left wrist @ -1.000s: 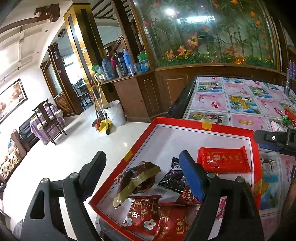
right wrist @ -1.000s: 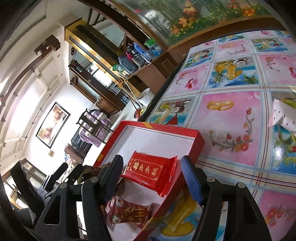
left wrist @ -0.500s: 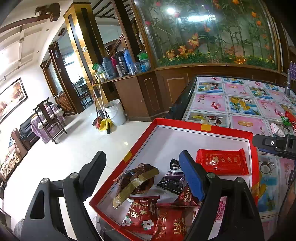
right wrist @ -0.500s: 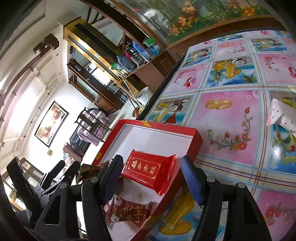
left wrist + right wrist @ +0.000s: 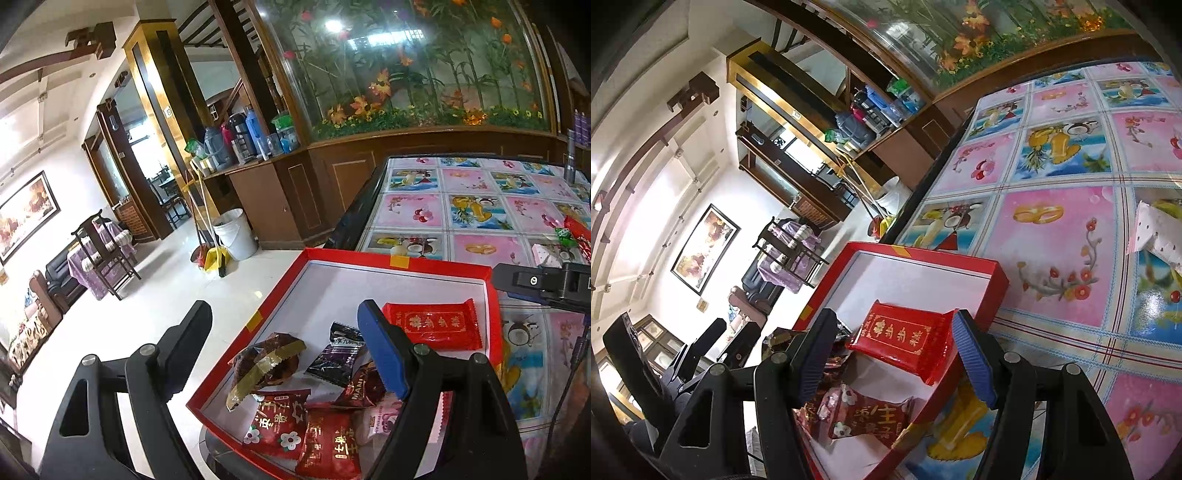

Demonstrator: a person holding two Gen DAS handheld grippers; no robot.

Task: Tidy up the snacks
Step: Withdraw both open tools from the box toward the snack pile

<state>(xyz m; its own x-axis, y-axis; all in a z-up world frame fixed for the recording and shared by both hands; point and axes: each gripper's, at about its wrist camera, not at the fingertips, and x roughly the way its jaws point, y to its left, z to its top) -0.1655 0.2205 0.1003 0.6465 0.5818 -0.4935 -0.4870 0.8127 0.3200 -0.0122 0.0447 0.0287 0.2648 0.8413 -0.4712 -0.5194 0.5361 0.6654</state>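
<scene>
A shallow red cardboard tray with a white floor sits at the glossy, fruit-patterned worktop's edge, holding crinkly foil snacks. The flat red packet lies below and between the right gripper's parted, empty fingers. The left gripper's fingers stand wide over the dark wrappers.

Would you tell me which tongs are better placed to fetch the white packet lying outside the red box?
Probably the right tongs: the white dotted packet lies on the tablecloth on their side.
</scene>
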